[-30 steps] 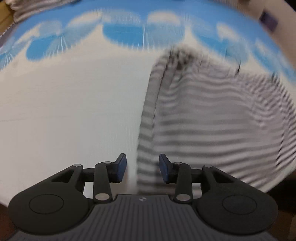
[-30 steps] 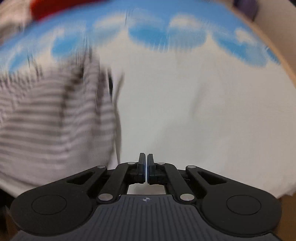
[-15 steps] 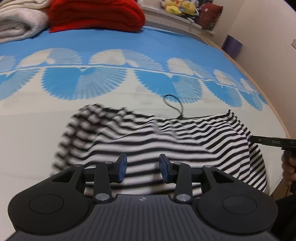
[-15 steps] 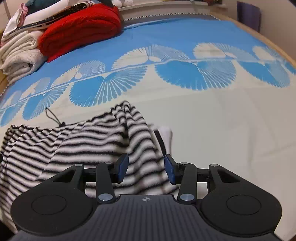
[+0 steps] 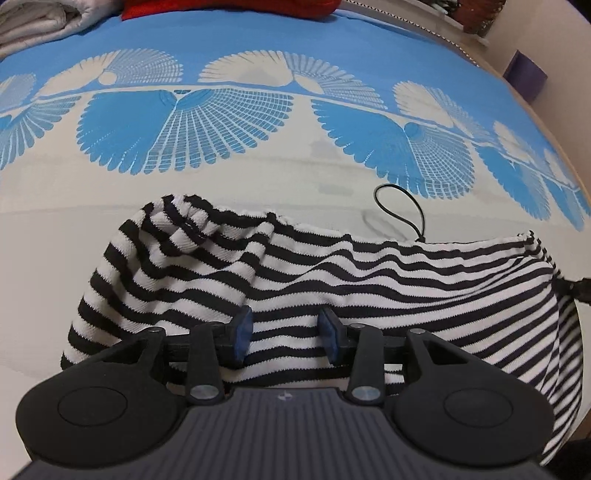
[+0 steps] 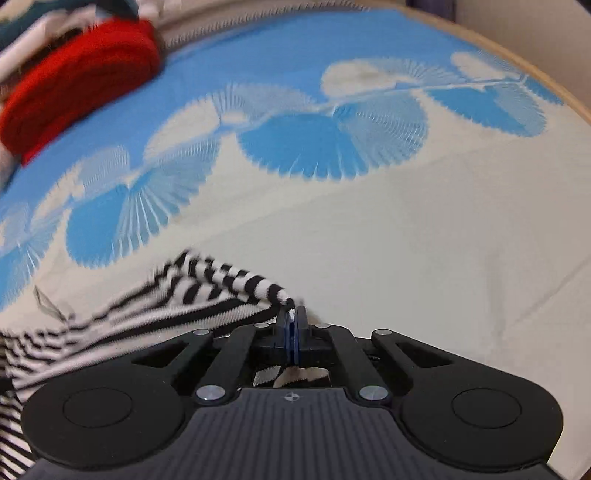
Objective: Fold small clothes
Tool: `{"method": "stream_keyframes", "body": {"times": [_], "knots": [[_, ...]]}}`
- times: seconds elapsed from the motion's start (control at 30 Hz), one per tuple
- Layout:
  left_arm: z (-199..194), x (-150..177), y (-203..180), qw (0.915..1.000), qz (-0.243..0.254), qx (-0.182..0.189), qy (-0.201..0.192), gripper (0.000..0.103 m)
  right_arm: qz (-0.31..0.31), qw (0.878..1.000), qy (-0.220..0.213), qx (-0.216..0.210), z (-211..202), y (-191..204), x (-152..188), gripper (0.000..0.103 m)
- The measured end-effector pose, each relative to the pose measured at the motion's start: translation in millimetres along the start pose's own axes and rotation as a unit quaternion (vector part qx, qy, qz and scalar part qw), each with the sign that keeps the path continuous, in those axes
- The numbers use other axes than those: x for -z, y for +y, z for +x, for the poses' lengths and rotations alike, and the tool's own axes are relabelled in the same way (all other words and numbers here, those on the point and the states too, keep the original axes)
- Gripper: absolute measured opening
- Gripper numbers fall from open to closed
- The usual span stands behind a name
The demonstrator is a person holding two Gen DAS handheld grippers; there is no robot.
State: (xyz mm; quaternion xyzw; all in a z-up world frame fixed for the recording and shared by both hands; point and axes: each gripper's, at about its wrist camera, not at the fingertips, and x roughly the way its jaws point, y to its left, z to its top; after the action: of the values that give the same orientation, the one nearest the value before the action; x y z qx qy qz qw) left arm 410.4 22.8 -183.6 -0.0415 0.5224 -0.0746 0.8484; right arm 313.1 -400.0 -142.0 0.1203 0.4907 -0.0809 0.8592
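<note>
— Striped knit, black and white: the striped garment (image 5: pixel 332 273) lies right under the left gripper (image 5: pixel 284 338), whose jaws stand apart above the cloth with nothing between them

— And the right gripper (image 6: pixel 294 326)?

— Its blue pads are pressed together on a bunched edge of the same garment (image 6: pixel 207 291), which trails away toward 9 o'clock in that view

— Which way does it run?

— From the left wrist view, its long axis goes 9 to 3 o'clock, stripes along it; a thin black loop (image 5: pixel 400 210) sticks out of the far edge at 1 o'clock

— What is it on?

— A cream and blue bedspread (image 5: pixel 258 173) with fan shapes. Farther off at 12 o'clock sits a red folded knit (image 6: pixel 77 85), pale folded cloth (image 5: pixel 37 18) at 11, and a wall (image 5: pixel 565 37) at 2
</note>
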Motion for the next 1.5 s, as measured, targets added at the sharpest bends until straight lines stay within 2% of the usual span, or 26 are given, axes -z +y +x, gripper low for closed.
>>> {"method": "stream_keyframes", "body": {"times": [0.03,0.07,0.13,0.2,0.27,0.33,0.37,0.43,0.47,0.5,0.57,0.63,0.7,0.73,0.8,0.83,0.87,0.93,0.97,1.03,1.1,1.23,1.3,1.37,1.5], "knots": [[-2,-1,0,1.0,-0.002,0.001,-0.001,0.044,-0.013,1.0,-0.007,0.013,-2,6,1,0.009],[-5,-3,1,1.0,-0.004,0.002,-0.004,0.044,-0.026,0.999,-0.025,0.036,-9,12,1,0.022],[-17,-7,5,0.9995,-0.02,0.01,-0.024,0.044,-0.038,0.995,-0.071,0.052,-27,21,1,0.039],[-32,-11,12,0.9972,-0.049,0.019,-0.053,0.044,-0.044,0.992,-0.118,0.021,-50,26,2,0.039],[-40,-12,20,0.995,-0.074,0.015,-0.066,0.044,-0.049,0.988,-0.139,-0.041,-66,31,5,0.039],[-36,-13,26,0.9951,-0.081,-0.014,-0.054,0.044,-0.056,0.985,-0.119,-0.109,-66,38,9,0.04],[-30,-14,28,0.9953,-0.079,-0.038,-0.039,0.044,-0.056,0.985,-0.089,-0.14,-59,42,11,0.041],[-17,-13,33,0.9937,-0.085,-0.072,-0.011,0.048,-0.051,0.986,-0.013,-0.16,-34,49,18,0.044],[-13,-13,38,0.9927,-0.098,-0.07,-0.006,0.053,-0.056,0.987,0.024,-0.147,-19,54,23,0.045],[-12,-13,41,0.9918,-0.109,-0.066,-0.006,0.053,-0.064,0.989,0.039,-0.128,-11,57,27,0.045],[-18,-12,41,0.9912,-0.114,-0.066,-0.012,0.053,-0.09,0.99,0.034,-0.099,-9,64,30,0.045],[-32,-9,35,0.9931,-0.096,-0.062,-0.027,0.053,-0.089,0.991,0.006,-0.097,-23,64,30,0.045],[-53,-4,28,0.9958,-0.077,-0.022,-0.046,0.054,-0.071,0.991,-0.014,-0.112,-39,58,32,0.045],[-62,-1,26,0.9965,-0.069,0.01,-0.046,0.059,-0.062,0.99,-0.019,-0.121,-46,52,32,0.046],[-68,10,23,0.9959,-0.053,0.066,-0.03,0.066,-0.046,0.99,-0.019,-0.131,-51,46,31,0.049],[-65,14,21,0.9959,-0.043,0.079,-0.012,0.067,-0.044,0.991,-0.008,-0.124,-49,43,34,0.051],[-57,19,18,0.9967,-0.029,0.074,0.017,0.067,-0.048,0.993,0.009,-0.11,-45,44,37,0.052],[-35,29,12,0.9972,0.006,0.019,0.072,0.066,-0.066,0.993,0.064,-0.071,-25,45,47,0.054],[-30,33,9,0.9966,0.024,0.001,0.079,0.066,-0.073,0.993,0.07,-0.056,-22,44,51,0.054],[-36,35,2,0.9975,0.041,-0.007,0.057,0.066,-0.087,0.994,0.037,-0.05,-38,46,51,0.054],[-52,39,-2,0.9989,0.042,-0.013,0.016,0.066,-0.097,0.994,-0.016,-0.051,-65,45,53,0.054],[-87,50,-8,0.9966,0.056,0.0,-0.061,0.066,-0.092,0.987,-0.098,-0.083,-124,28,61,0.055],[-97,56,-9,0.9955,0.06,-0.003,-0.074,0.066,-0.102,0.982,-0.136,-0.087,-151,18,69,0.055],[-106,63,-6,0.9964,0.042,0.0,-0.074,0.066,-0.101,0.977,-0.165,-0.091,-172,5,79,0.056],[-134,87,-6,0.9956,0.02,0.007,-0.091,0.063,-0.056,0.978,-0.176,-0.097,-188,-25,100,0.06]]}}
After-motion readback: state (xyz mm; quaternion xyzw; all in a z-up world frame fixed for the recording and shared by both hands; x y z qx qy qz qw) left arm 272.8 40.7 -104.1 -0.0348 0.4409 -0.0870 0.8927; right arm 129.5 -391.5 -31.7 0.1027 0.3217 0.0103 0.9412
